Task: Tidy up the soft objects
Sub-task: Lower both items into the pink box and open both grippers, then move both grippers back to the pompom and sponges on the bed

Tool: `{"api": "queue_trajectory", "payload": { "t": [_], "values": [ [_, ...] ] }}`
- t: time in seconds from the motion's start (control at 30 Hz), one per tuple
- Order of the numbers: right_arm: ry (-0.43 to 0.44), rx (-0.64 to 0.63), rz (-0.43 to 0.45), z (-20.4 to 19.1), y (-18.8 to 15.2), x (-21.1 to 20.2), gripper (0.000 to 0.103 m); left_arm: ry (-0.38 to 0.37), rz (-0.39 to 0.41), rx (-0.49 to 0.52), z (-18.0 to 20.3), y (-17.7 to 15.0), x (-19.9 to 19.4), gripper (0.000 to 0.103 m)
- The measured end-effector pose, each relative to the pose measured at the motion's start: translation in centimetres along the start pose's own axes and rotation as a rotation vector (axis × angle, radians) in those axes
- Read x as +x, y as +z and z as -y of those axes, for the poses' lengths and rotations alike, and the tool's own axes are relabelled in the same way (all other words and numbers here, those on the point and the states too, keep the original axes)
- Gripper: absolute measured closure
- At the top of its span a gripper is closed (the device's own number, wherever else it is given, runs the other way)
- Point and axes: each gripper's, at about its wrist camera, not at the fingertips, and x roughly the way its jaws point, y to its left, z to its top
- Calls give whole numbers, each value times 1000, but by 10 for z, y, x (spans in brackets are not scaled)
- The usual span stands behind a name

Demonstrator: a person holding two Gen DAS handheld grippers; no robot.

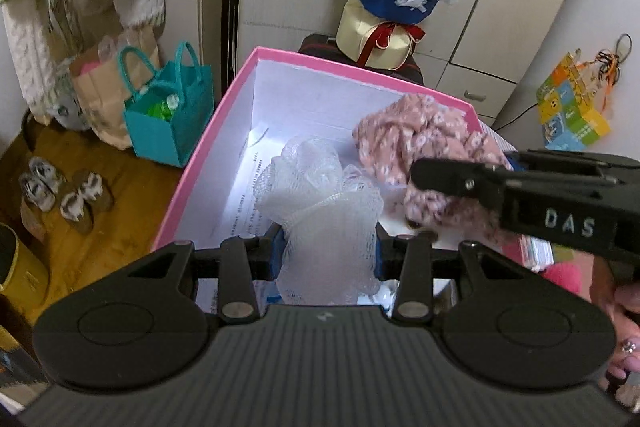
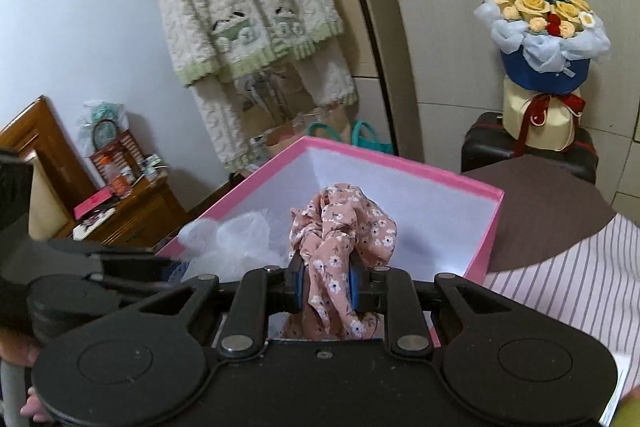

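A pink box [image 1: 240,75] with a white inside stands open in front of me; it also shows in the right wrist view [image 2: 400,167]. My left gripper [image 1: 328,247] is shut on a white mesh bath pouf [image 1: 320,187] and holds it over the box. My right gripper [image 2: 326,283] is shut on a pink floral cloth [image 2: 340,227] and holds it over the box too. The right gripper [image 1: 420,179] reaches in from the right in the left wrist view, with the floral cloth [image 1: 420,139] bunched around it. The pouf [image 2: 240,239] is left of the cloth.
A teal bag [image 1: 168,115] and a paper bag stand on the wooden floor left of the box, with slippers [image 1: 64,195] nearby. A bouquet [image 2: 540,39] sits on a dark suitcase [image 2: 480,147] behind the box. A striped sheet [image 2: 560,287] lies at right. A wooden cabinet [image 2: 132,211] is at left.
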Motion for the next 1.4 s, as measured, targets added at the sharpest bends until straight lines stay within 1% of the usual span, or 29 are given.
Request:
{"api": "queue_trajectory", "payload": {
  "t": [0.03, 0.1, 0.17, 0.23, 0.27, 0.3, 0.33, 0.37, 0.43, 0.5, 0.7, 0.83, 0.97, 1.2, 1.4],
  "values": [
    [-1, 6, -4, 4, 3, 3, 79, 2, -7, -10, 0, 1, 4, 62],
    [-18, 13, -11, 10, 9, 10, 78, 44, -12, -18, 2, 3, 12, 61],
    [-49, 20, -23, 15, 12, 17, 75, 65, -20, -15, 4, 4, 15, 61],
    [-80, 14, -43, 20, 12, 23, 73, 71, -18, -7, 6, 4, 13, 51],
    [-93, 4, -47, 20, 12, 25, 69, 81, -5, 7, 8, 4, 10, 48],
    [-109, -6, -47, 20, 11, 26, 66, 93, 9, 17, 8, 5, 8, 41],
    [-120, -15, -47, 20, 10, 26, 59, 114, 26, 25, 9, 5, 5, 37],
    [-127, -22, -43, 19, 10, 25, 56, 129, 42, 34, 9, 3, 1, 36],
    [-130, -26, -27, 18, 9, 20, 54, 135, 60, 47, 9, 3, -5, 32],
    [-129, -33, -4, 16, 9, 11, 50, 126, 86, 47, 6, 1, -16, 32],
    [-64, -30, 47, 9, 0, -37, 48, 93, 163, 121, 10, -15, -58, 32],
    [-29, -20, 54, 5, -14, -74, 48, 62, 198, 164, 17, -29, -86, 32],
    [-18, -24, 50, -2, -30, -106, 48, 16, 222, 215, 24, -42, -113, 32],
    [-40, -42, 52, -12, -60, -171, 47, -71, 220, 294, 37, -66, -151, 32],
    [-112, -76, 97, -15, -89, -228, 44, -153, 211, 364, 55, -89, -176, 32]
  ]
}}
